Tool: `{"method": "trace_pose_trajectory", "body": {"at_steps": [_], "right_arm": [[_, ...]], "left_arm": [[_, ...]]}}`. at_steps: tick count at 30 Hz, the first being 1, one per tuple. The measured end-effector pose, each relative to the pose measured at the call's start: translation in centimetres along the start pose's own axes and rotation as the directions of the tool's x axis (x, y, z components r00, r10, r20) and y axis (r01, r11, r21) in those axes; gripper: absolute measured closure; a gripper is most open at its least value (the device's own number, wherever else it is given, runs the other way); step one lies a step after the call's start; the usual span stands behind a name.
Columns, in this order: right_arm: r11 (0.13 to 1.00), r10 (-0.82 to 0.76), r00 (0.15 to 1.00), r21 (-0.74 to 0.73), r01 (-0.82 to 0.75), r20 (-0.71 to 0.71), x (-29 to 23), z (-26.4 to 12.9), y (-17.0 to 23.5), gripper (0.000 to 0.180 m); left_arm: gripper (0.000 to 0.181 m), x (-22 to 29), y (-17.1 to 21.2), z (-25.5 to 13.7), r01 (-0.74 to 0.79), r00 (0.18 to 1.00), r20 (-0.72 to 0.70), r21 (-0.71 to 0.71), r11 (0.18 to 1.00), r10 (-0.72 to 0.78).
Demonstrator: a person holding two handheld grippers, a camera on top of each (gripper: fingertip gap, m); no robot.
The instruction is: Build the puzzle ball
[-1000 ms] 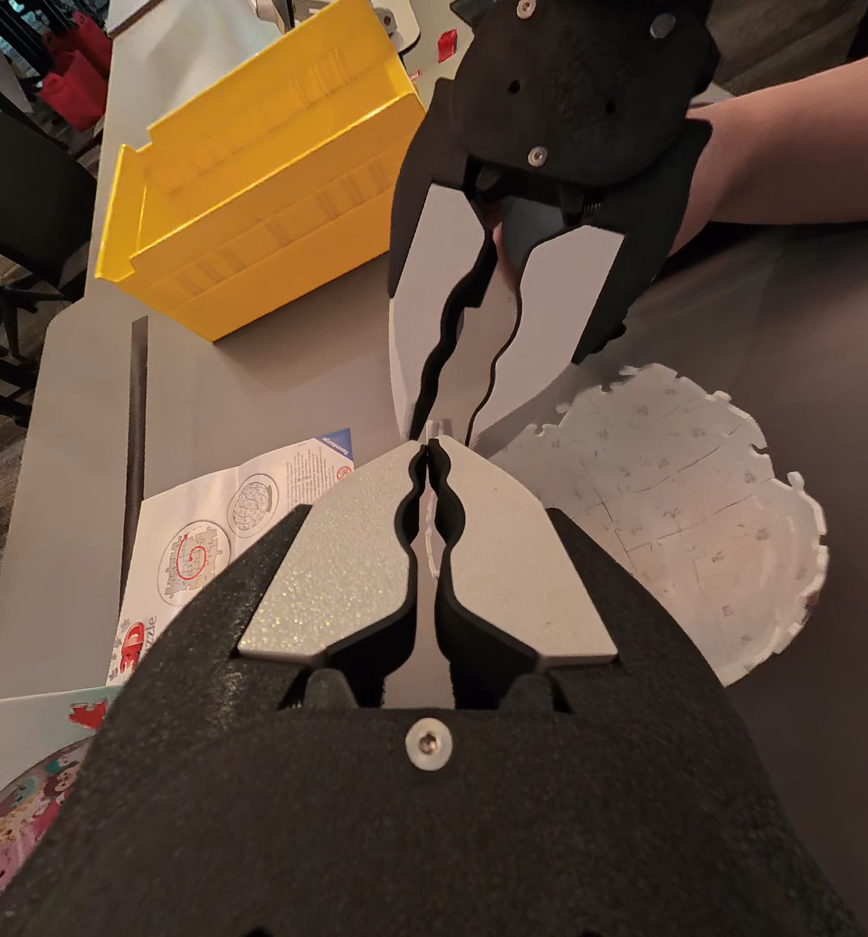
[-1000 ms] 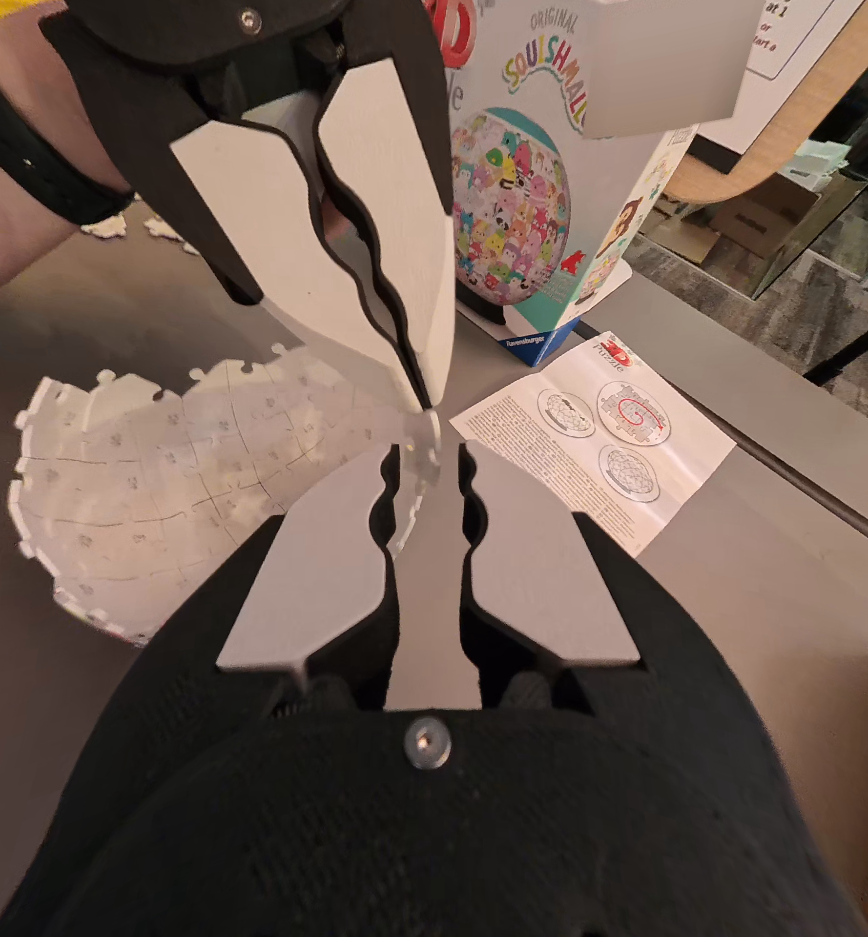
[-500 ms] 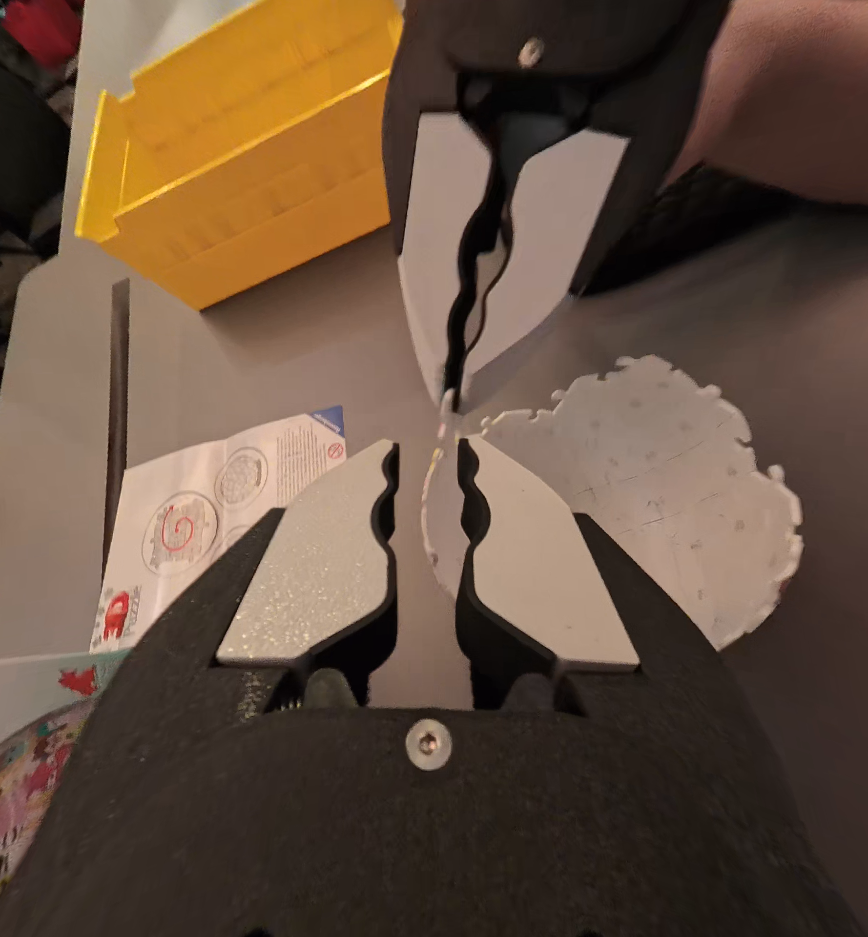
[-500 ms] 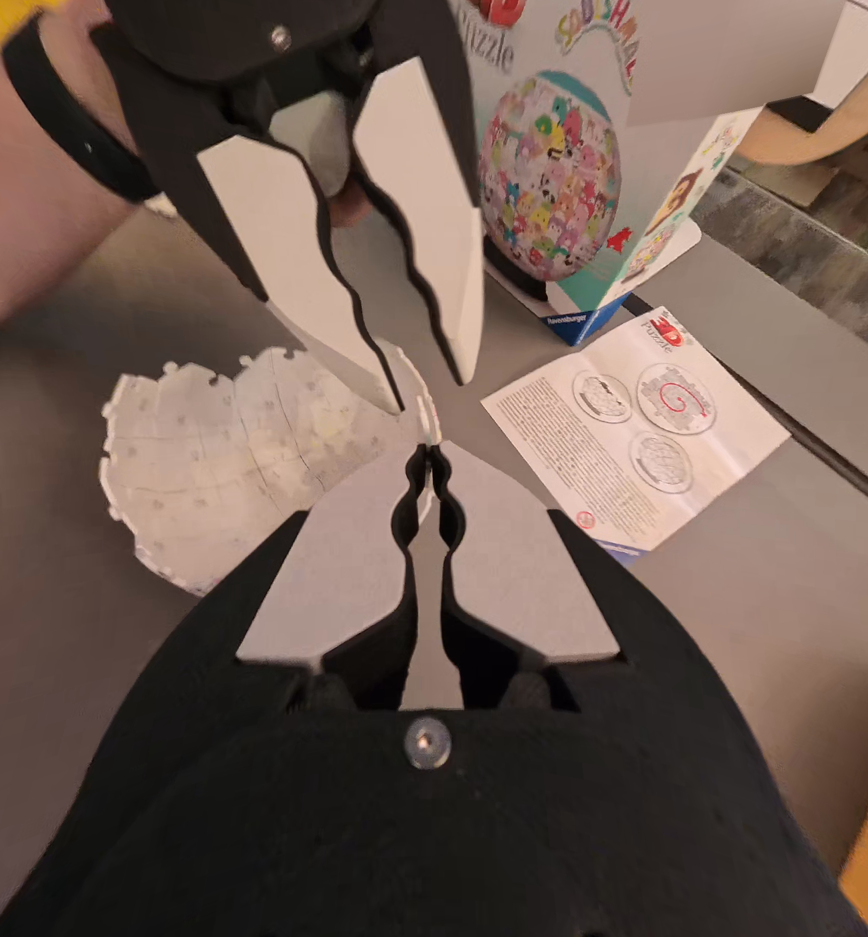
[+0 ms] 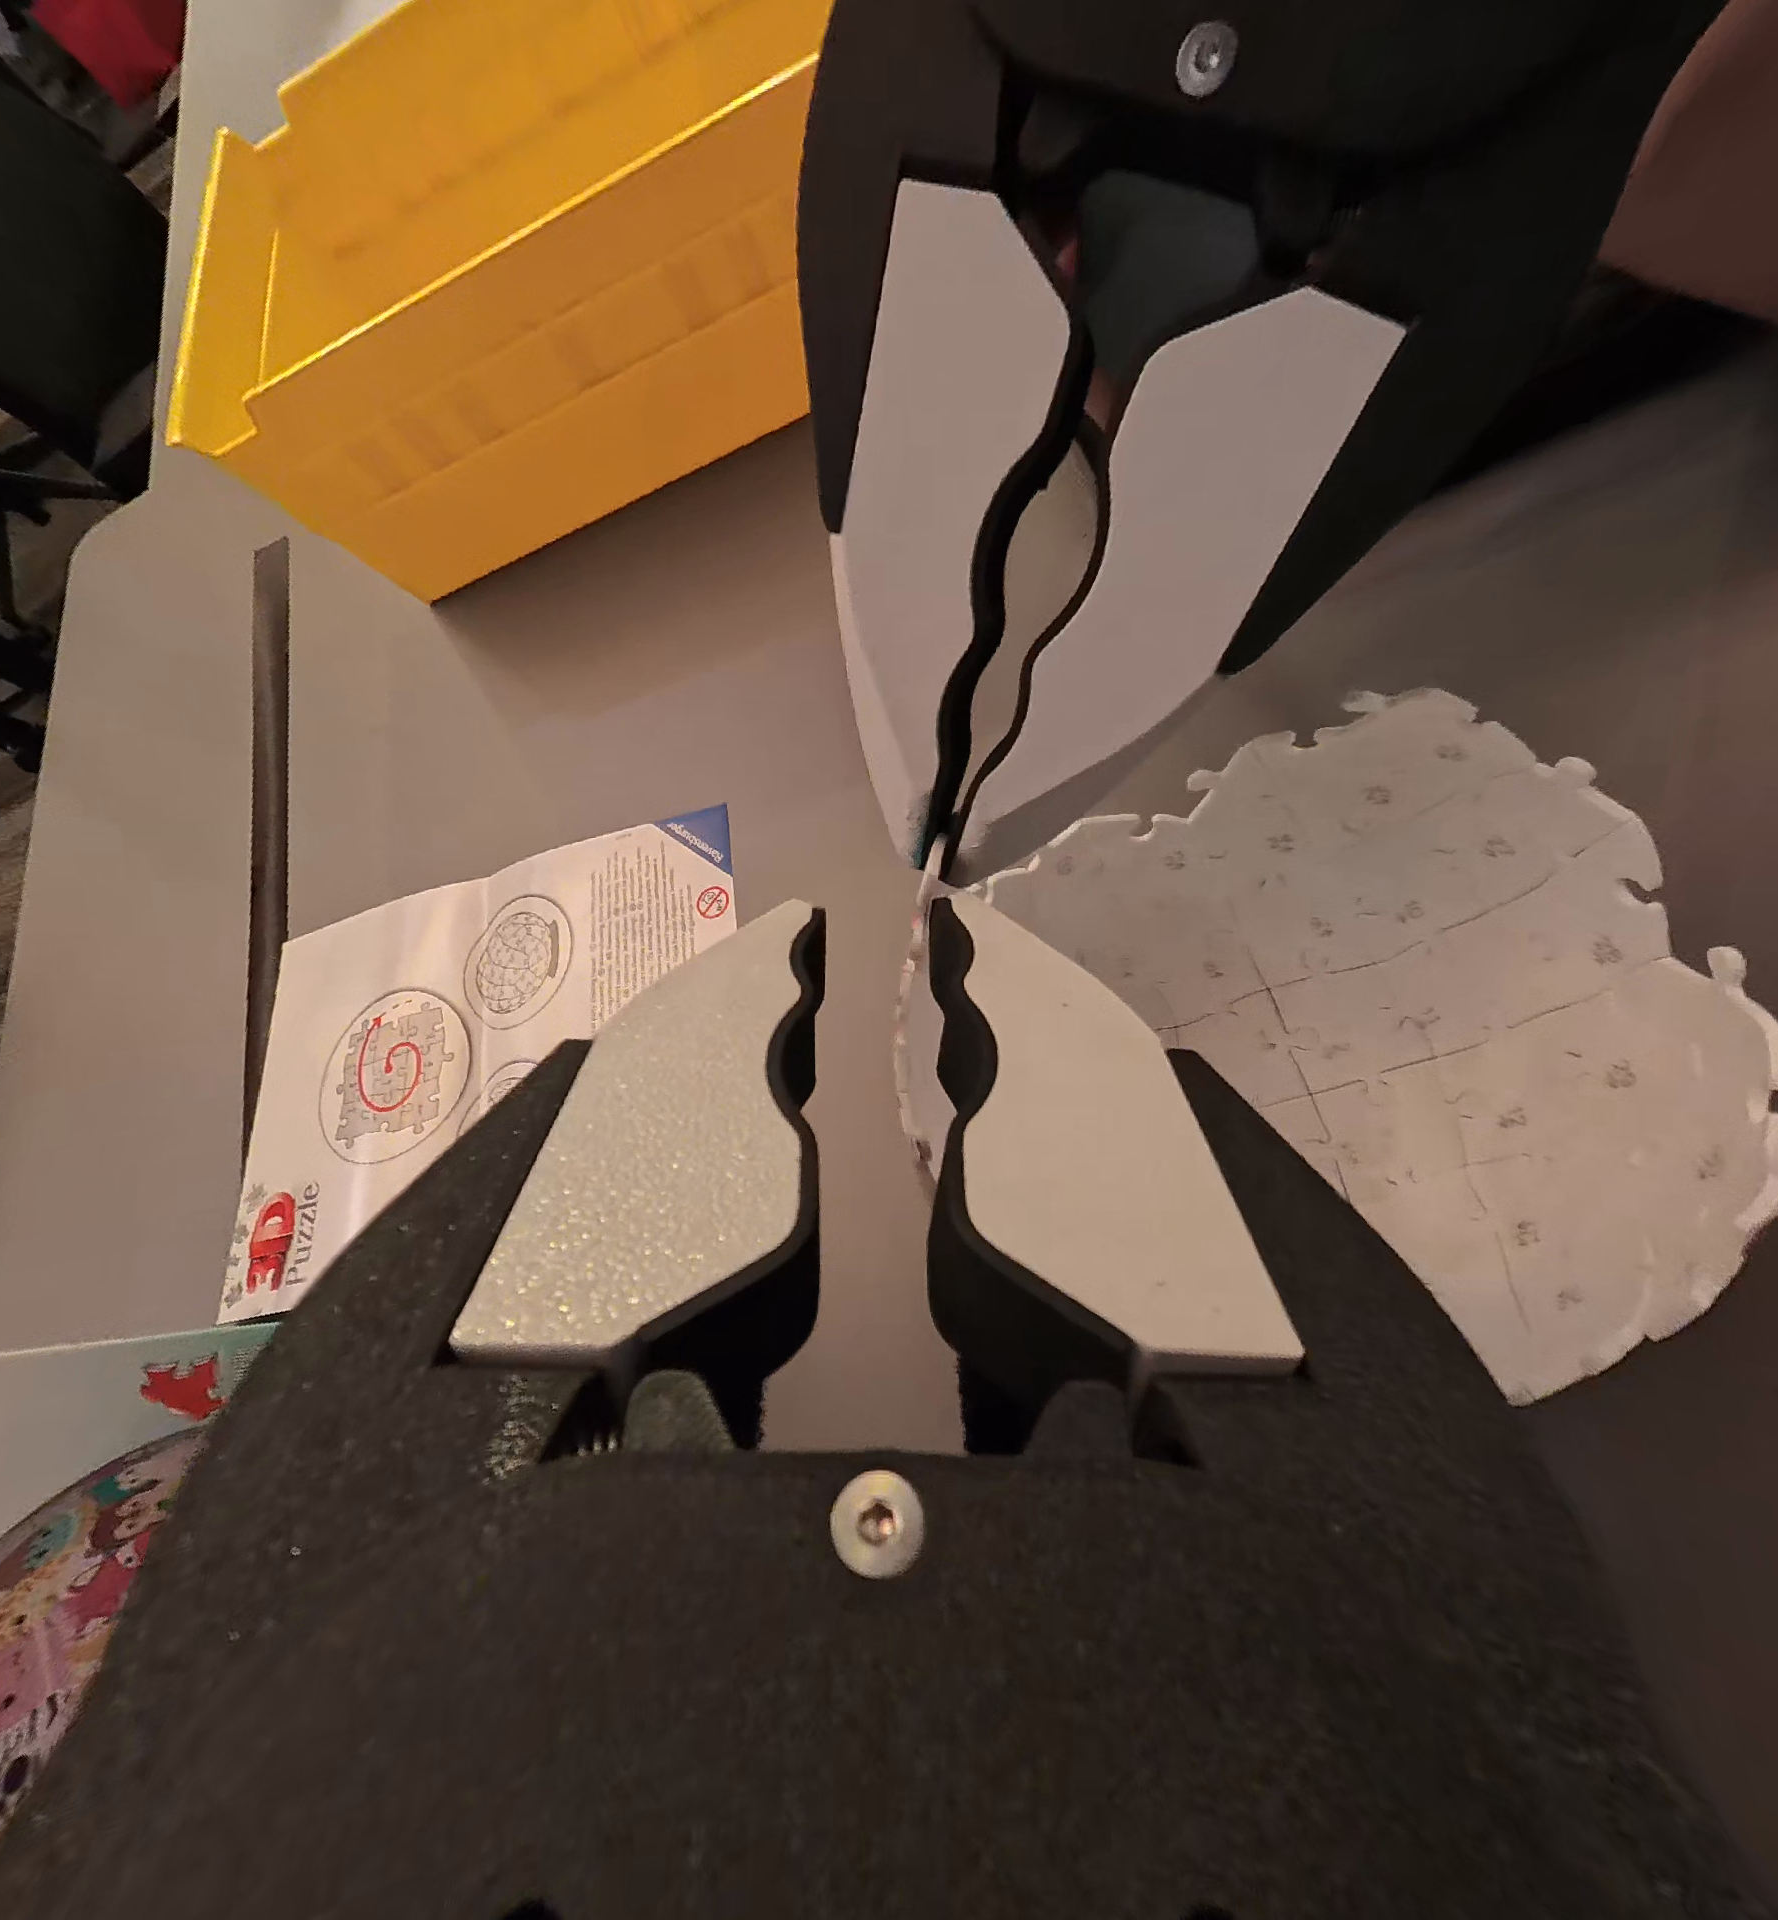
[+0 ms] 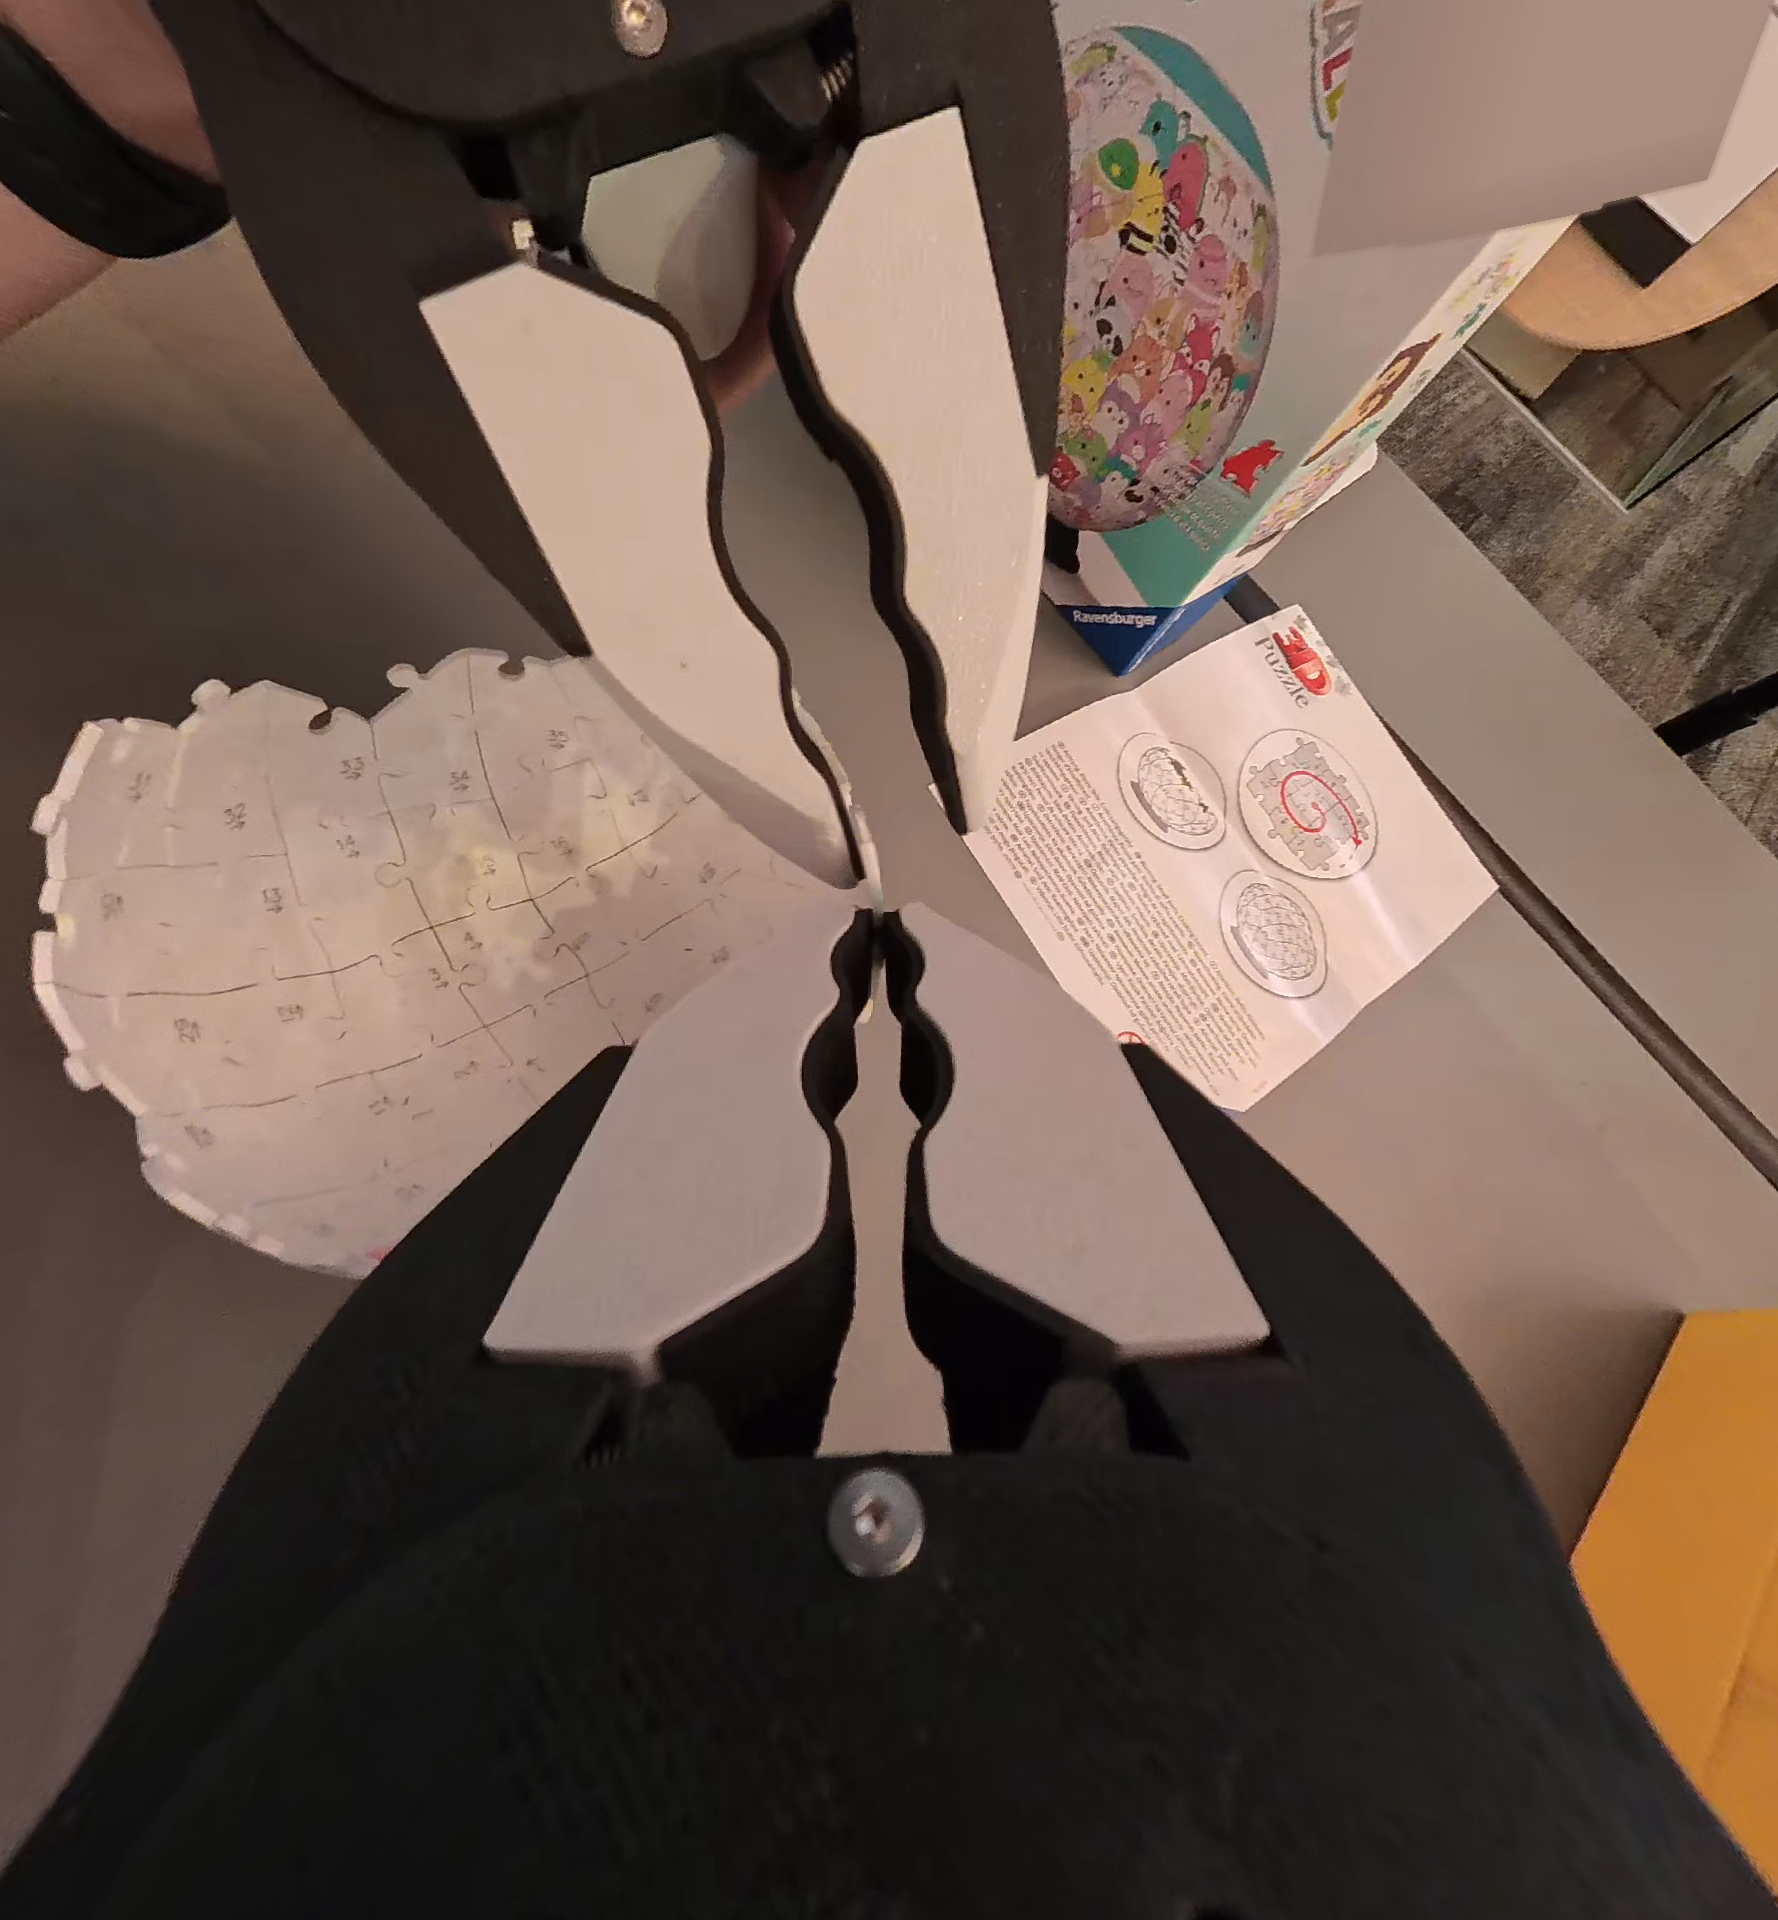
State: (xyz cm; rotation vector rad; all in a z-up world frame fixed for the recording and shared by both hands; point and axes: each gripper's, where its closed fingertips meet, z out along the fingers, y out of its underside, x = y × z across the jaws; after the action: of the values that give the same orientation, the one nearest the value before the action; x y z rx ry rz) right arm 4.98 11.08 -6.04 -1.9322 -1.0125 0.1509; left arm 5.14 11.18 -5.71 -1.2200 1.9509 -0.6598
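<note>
The partly built puzzle ball [image 5: 1384,1039] is a white curved shell of joined pieces, its numbered inner side up, lying on the grey table. It also shows in the right wrist view [image 6: 345,935]. My right gripper [image 6: 877,920] is shut on the shell's rim; in the left wrist view it [image 5: 932,844] comes in from the top. My left gripper [image 5: 877,914] is open and empty, tip to tip with the right one. The shell's rim runs through its gap, close to one finger. In the right wrist view it [image 6: 904,852] comes down from above.
A yellow bin [image 5: 511,312] stands at the back left of the left wrist view and shows in the right wrist view [image 6: 1716,1558]. A folded instruction leaflet [image 6: 1228,852] and the puzzle box [image 6: 1176,312] lie beside the shell. A dark seam [image 5: 267,779] crosses the table. The tips of both grippers are at nearly the same place. The dark seam [image 5: 267,779] is about 40 cm from both grippers' fingertips.
A second ago my left gripper was shut on the shell's rim and my right was open. The right shut on the rim, the left let go and now stands wider open.
</note>
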Motion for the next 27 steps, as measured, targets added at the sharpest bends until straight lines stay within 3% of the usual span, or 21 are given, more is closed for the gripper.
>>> {"method": "trace_pose_trajectory", "body": {"at_steps": [7,15,27], "right_arm": [[1.000,-0.004,1.000,0.006,0.004,-0.017,0.1,0.0,0.0,0.176],[1.000,0.011,1.000,0.012,-0.010,-0.026,0.1,0.5,0.4,0.166],[0.999,0.037,0.999,0.034,-0.037,0.006,0.2,0.6,0.4,0.168]], "left_arm": [[0.178,0.7,-0.1,0.1,-0.047,0.999,-0.023,0.005,0.999,0.047],[0.179,0.6,-0.4,0.1,-0.051,0.999,-0.011,0.026,0.998,0.051],[0.179,0.6,-0.2,-0.2,-0.047,0.999,-0.023,0.043,0.998,0.049]]}}
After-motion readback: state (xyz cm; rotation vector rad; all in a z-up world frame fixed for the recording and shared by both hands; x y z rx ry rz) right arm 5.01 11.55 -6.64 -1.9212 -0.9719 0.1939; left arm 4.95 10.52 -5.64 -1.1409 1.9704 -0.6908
